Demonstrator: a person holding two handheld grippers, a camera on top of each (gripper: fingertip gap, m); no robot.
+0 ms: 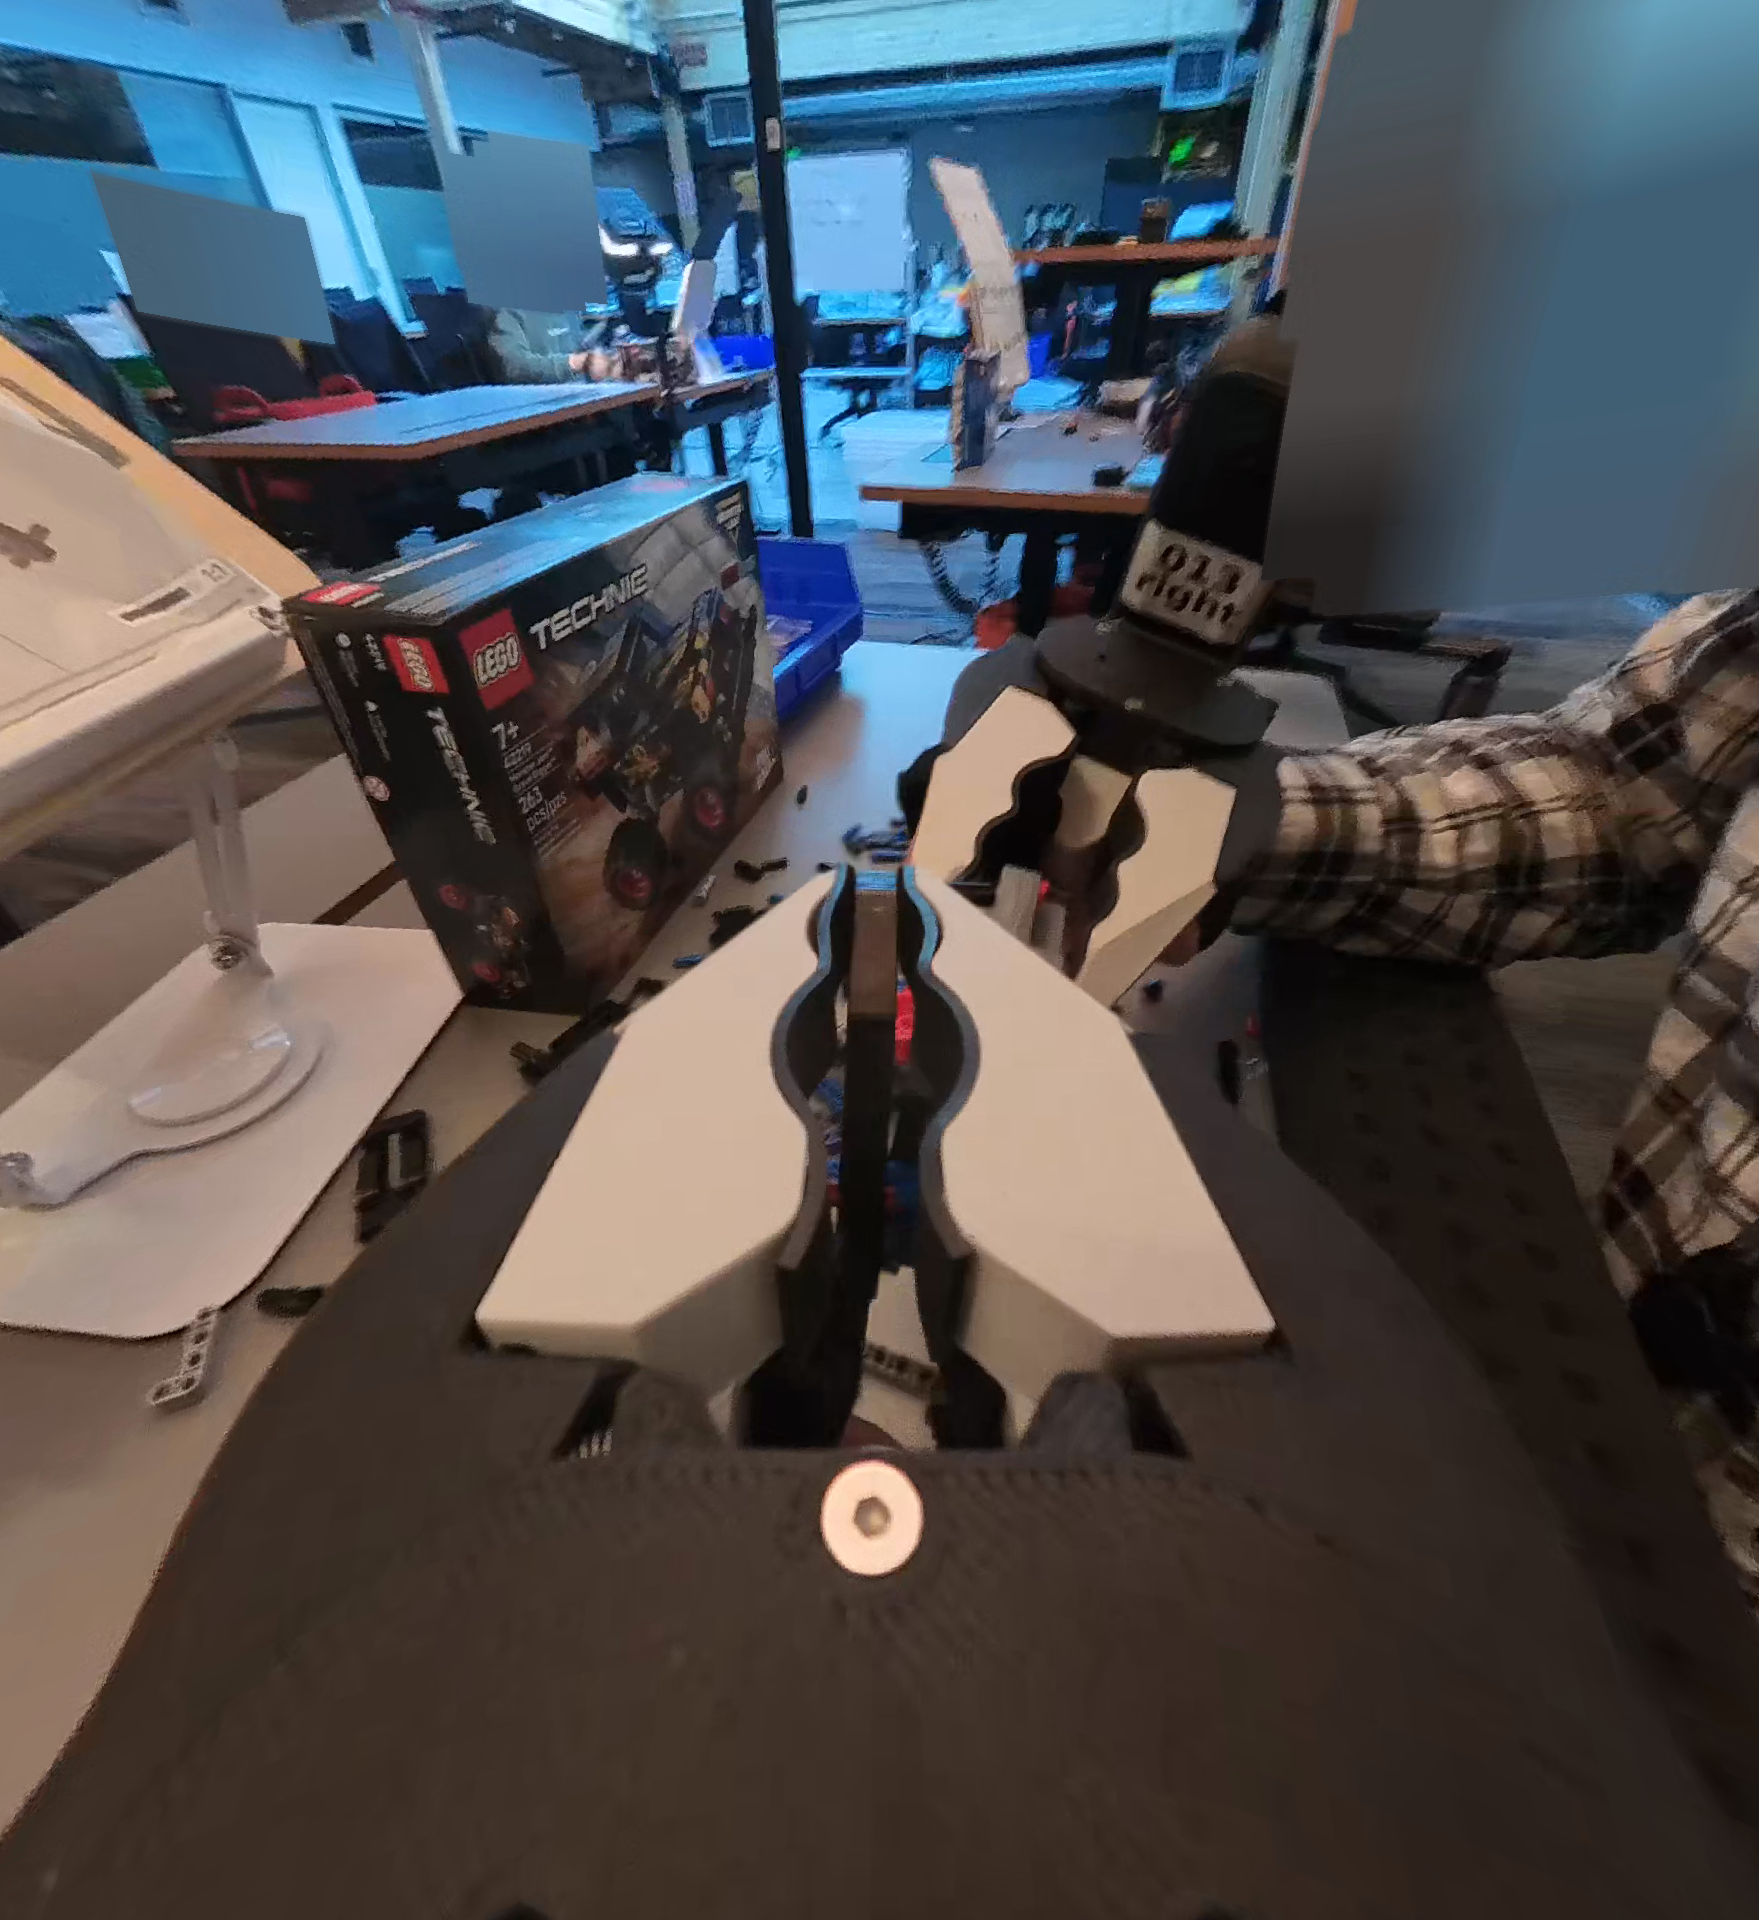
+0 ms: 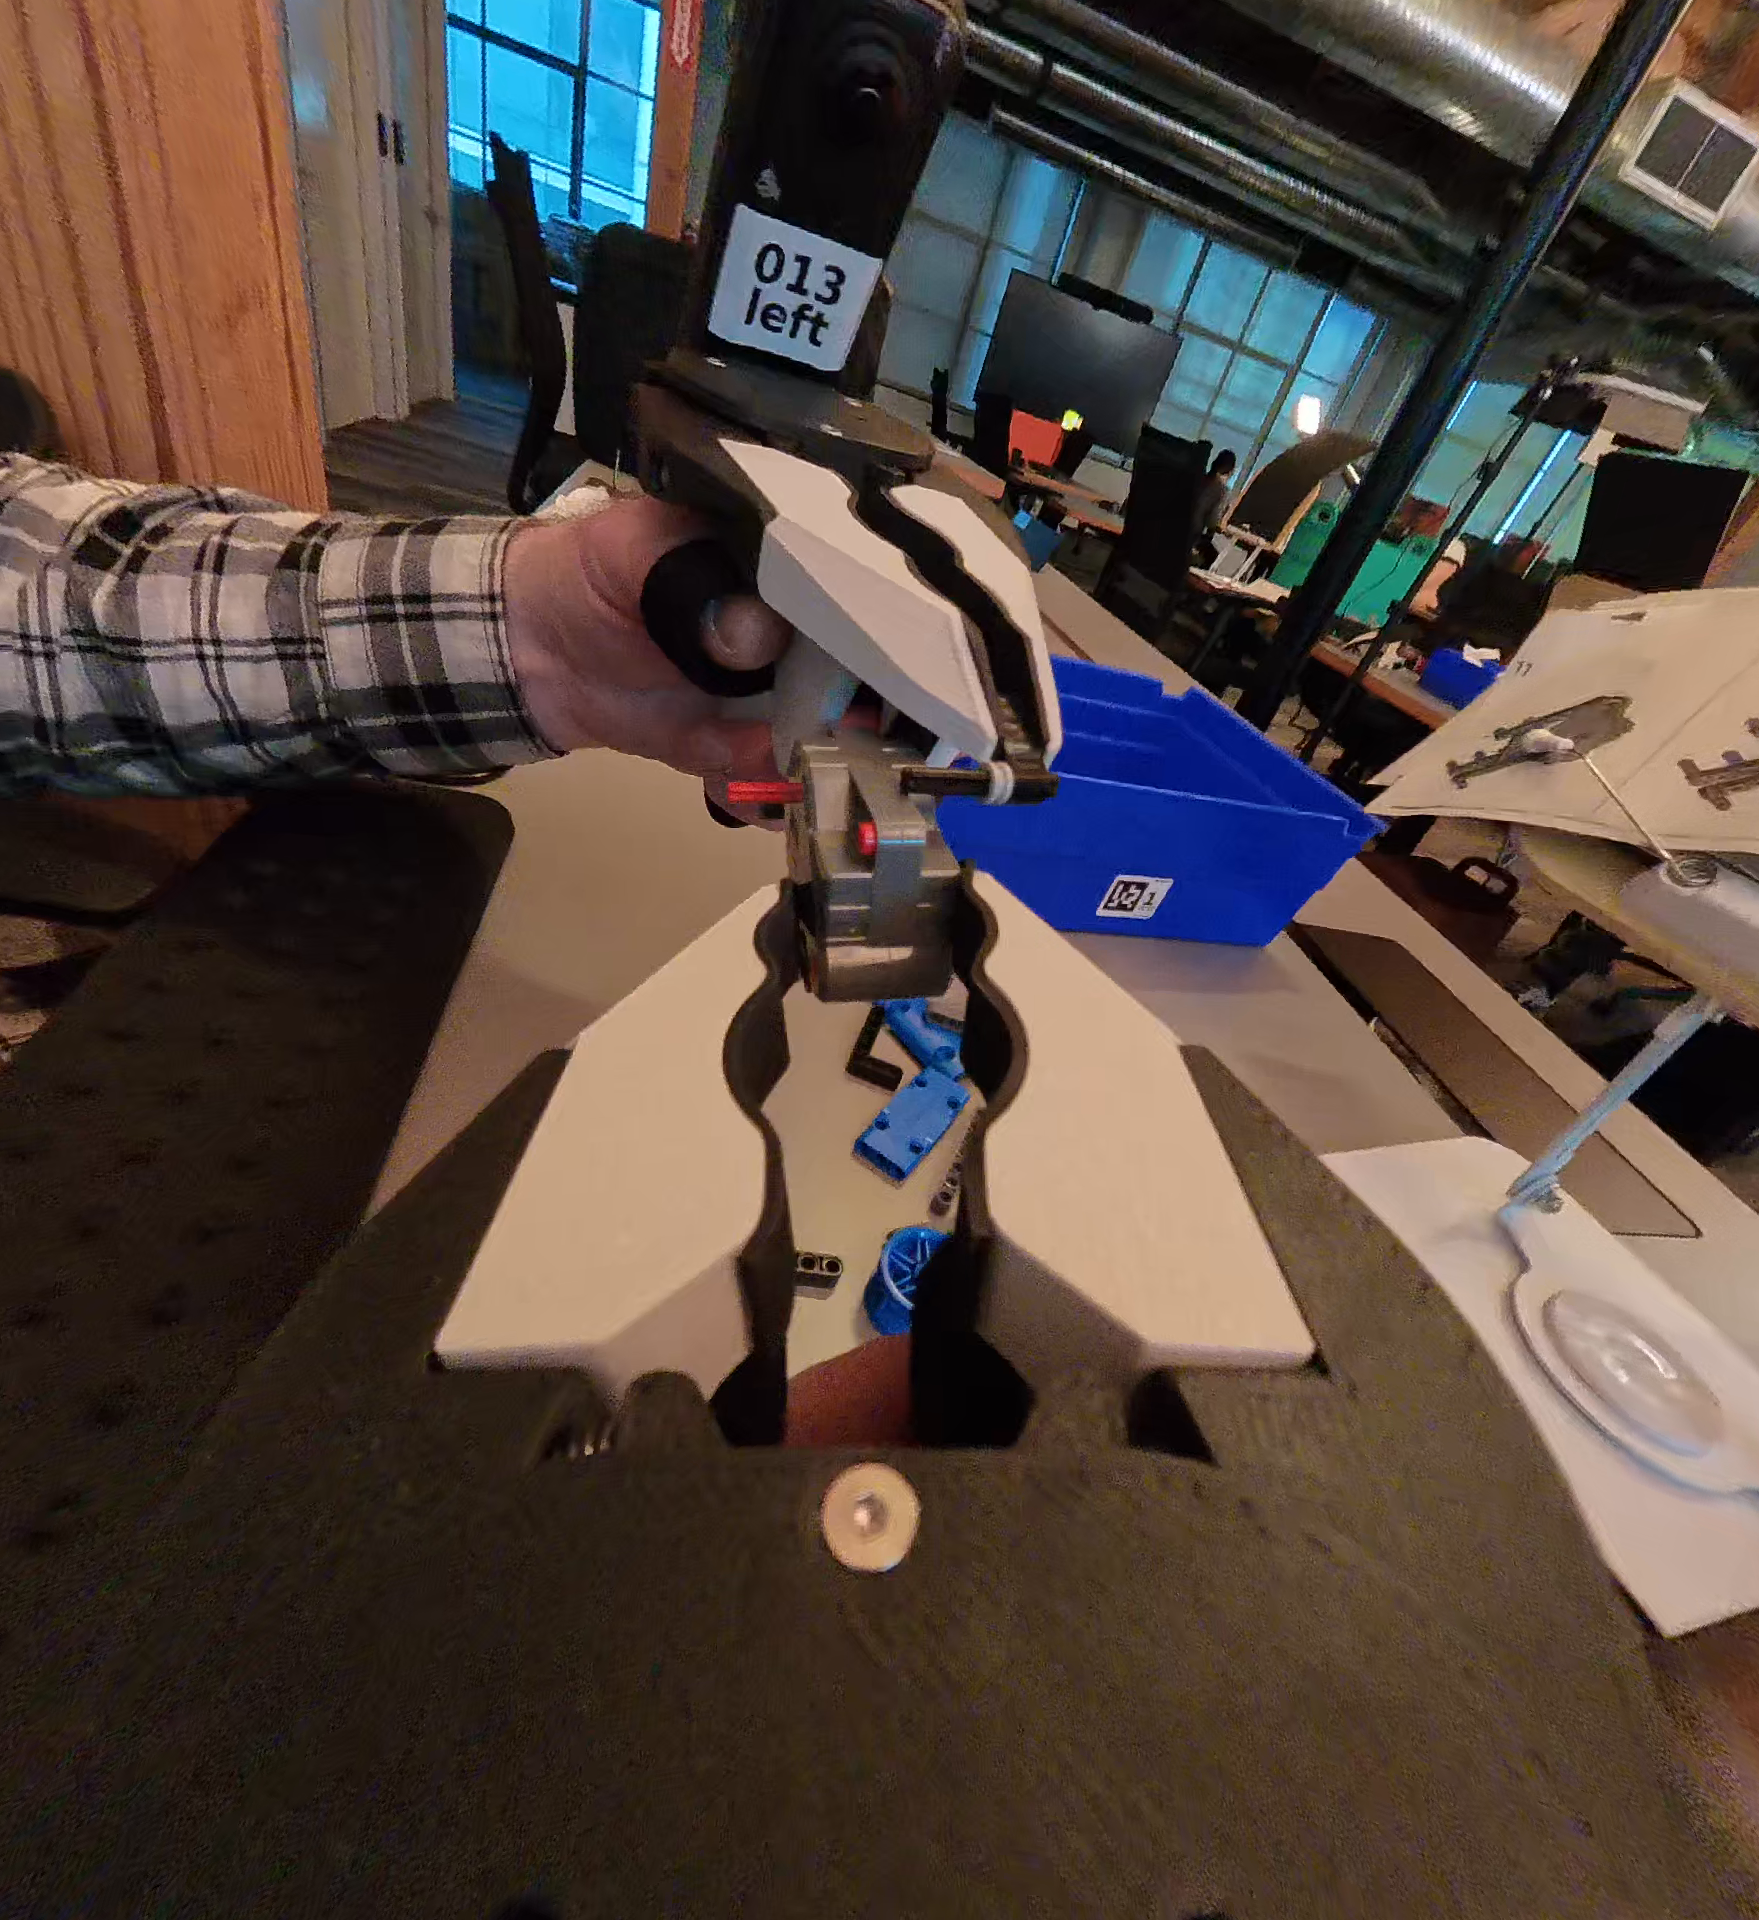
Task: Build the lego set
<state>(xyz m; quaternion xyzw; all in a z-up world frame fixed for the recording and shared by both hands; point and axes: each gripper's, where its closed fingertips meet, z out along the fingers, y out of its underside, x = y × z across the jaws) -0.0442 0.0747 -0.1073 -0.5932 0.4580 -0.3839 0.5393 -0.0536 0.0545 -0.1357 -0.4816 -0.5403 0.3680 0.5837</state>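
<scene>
Grey lego assembly (image 2: 870, 904) sits clenched in the right hand-held gripper (image 2: 870, 914), the left hand-held gripper (image 2: 1010, 774) pinching its black beam (image 2: 968, 781).

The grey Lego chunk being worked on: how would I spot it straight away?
Find the blue bin on the table. Just before it, the right gripper holds the grey assembly above the loose blue pieces. It alone has a red axle sticking sideways.

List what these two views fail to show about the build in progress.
- Left wrist view: the thin black beam clamped in the left gripper shows edge-on; its shape is unreadable.
- Right wrist view: the right gripper covers the grey block assembly's lower end.
- Scattered small table pieces: too small.
</scene>
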